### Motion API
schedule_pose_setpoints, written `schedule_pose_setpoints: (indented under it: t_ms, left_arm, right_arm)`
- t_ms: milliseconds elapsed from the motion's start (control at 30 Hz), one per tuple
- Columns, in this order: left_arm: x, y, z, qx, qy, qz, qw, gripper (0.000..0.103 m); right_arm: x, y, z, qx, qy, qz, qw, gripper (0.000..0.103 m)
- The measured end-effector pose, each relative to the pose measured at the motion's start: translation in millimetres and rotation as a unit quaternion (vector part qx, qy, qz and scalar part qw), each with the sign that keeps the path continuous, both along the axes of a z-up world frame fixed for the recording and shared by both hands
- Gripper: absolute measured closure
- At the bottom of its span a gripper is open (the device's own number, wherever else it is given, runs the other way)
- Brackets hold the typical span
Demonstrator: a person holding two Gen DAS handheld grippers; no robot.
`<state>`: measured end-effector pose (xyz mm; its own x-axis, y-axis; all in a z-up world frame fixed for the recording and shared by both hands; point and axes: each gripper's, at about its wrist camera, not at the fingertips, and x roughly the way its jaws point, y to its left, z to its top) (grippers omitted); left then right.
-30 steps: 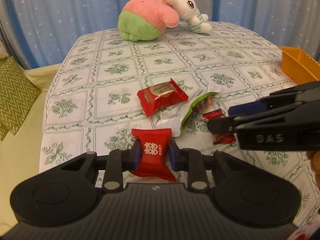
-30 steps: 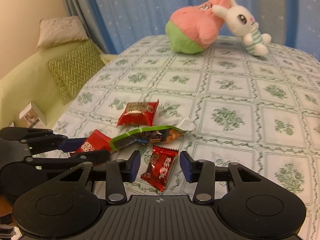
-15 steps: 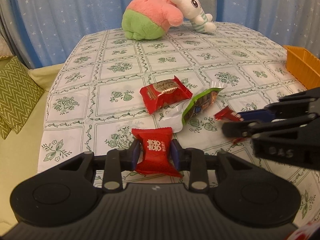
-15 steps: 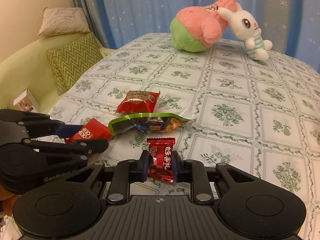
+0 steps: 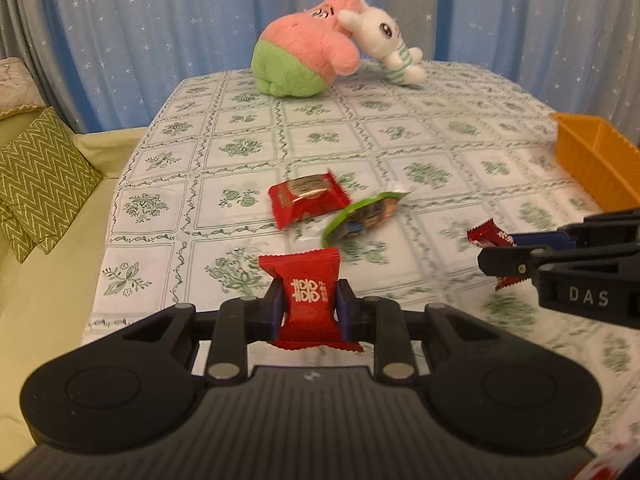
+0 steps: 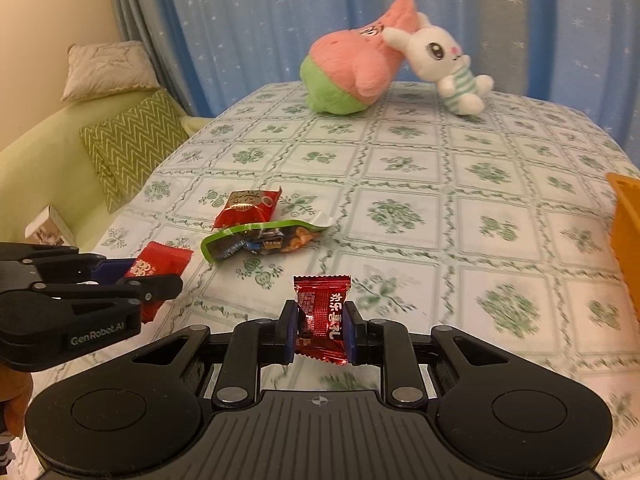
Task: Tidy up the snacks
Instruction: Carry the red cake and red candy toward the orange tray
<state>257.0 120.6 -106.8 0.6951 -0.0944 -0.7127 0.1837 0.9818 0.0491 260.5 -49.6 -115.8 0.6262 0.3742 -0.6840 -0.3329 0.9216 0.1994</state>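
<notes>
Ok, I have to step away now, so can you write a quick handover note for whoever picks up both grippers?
Left gripper: jaws closing on the matte red candy, clear of the tablecloth.
Right gripper: shut on the shiny red candy, also lifted.
Still on the cloth: a gold-labelled red packet and a green-edged packet.
Orange bin sits at the right edge; what it holds can't be seen.
Left: drop both candies in, presumably, then fetch the two packets.
</notes>
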Motion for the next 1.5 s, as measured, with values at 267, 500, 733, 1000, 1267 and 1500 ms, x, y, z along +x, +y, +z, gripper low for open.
schedule_pose_setpoints:
  t_ms: [267,500,733,1000,1267,1500]
  left_arm:
    - [-45,-32,37,-0.024,-0.005,0.013,0.9996,0.079]
    - [-82,-62,63,-0.046,-0.009,0.013,0.9988,0.079]
    - [-113,-91,81,-0.059,-0.010,0.002,0.9982,0.079]
    - [-136,-121,98,-0.062,-0.019,-0.010,0.9978,0.079]
    - [-147,-149,107,-0.062,-0.022,-0.028,0.9974,0.079]
    - [-150,-170,110,-0.060,-0.021,-0.045,0.9970,0.079]
  right_arm:
    - [-44,-34,30,0.004,-0.007,-0.018,1.000,0.080]
    - [-82,-66,58,0.009,-0.012,-0.041,0.999,0.080]
    - [-115,-96,81,0.009,-0.023,-0.062,0.998,0.080]
    - [-142,-129,100,0.005,-0.038,-0.080,0.996,0.080]
    - [-159,-161,108,0.008,-0.044,-0.103,0.994,0.080]
    - [-165,-184,111,0.013,-0.046,-0.120,0.992,0.080]
